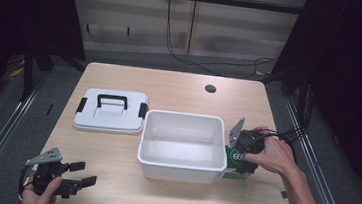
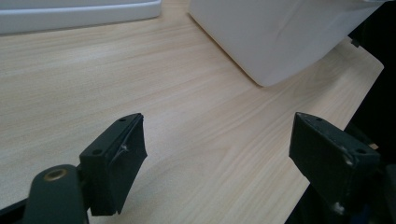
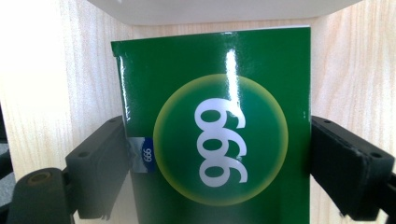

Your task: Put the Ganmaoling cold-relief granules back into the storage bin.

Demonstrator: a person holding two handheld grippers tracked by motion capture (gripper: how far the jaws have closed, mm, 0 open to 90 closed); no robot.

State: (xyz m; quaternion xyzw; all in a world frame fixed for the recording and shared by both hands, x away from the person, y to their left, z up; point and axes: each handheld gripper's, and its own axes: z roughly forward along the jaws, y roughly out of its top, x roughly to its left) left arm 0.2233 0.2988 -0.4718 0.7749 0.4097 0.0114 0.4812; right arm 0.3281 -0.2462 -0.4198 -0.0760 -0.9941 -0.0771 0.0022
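The right tool (image 3: 217,154) is seen clenched on the green 999 box (image 3: 215,135) near the surface's right edge, just beside the white bin (image 1: 182,147), so a lift over its rim seems called for.

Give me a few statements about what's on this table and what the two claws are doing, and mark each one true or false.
1. The right claw grips a green box marked 999. True.
2. The white tub has its lid on. False: the tub is open, and the lid lies flat on the table to its left.
3. The left claw holds the lid's handle. False: it is open with nothing in it, near the table's front corner.
4. The green box sits outside the tub, at its right side. True.
5. The tub is full. False: its inside looks bare.
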